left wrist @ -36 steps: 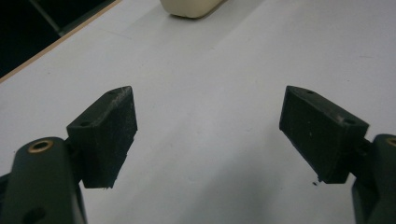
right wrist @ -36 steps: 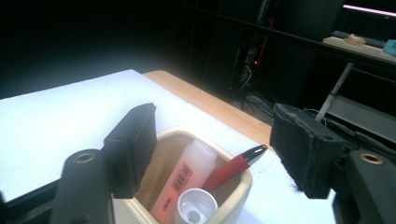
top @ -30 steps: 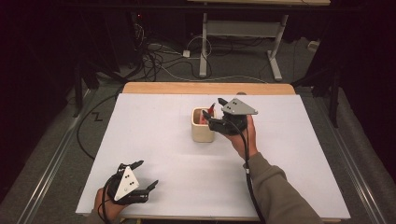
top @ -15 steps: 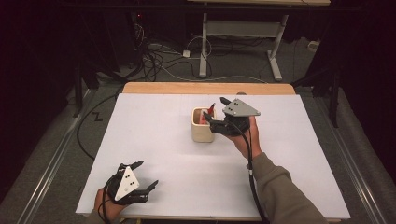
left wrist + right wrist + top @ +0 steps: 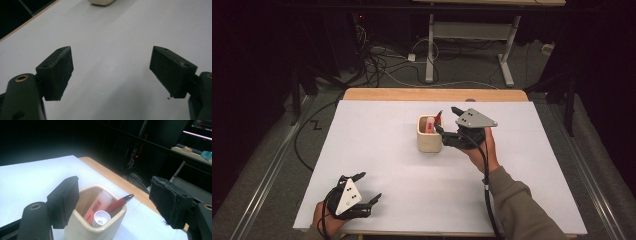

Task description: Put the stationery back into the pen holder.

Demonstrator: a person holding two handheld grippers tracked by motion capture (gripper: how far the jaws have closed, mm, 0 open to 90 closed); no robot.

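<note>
- At the table's near edge: left gripper parked low on the white surface, jaws spread wide with nothing between the pads; probably resting out of the way while the other hand works.
- Ahead of those jaws, bare white table, then the base of the cream cup at the far edge of the left gripper view.
- Further in, toward the middle: right hand holding the right gripper just beside the cup, jaws pointed at its rim.
- Right jaws just opened wider, now standing far apart and gripping nothing; one pad close against the cup's near wall, the other well off to the side. Likely a release after dropping something in, or a wide stance for the next reach.
- Inside the square cream ceramic cup: red pen leaning tip-up against the rim, and a pink tube with white cap slanted beside it, both propped by the walls.
- Beyond the cup: wooden table edge, then dark floor with cables and desk legs.
</note>
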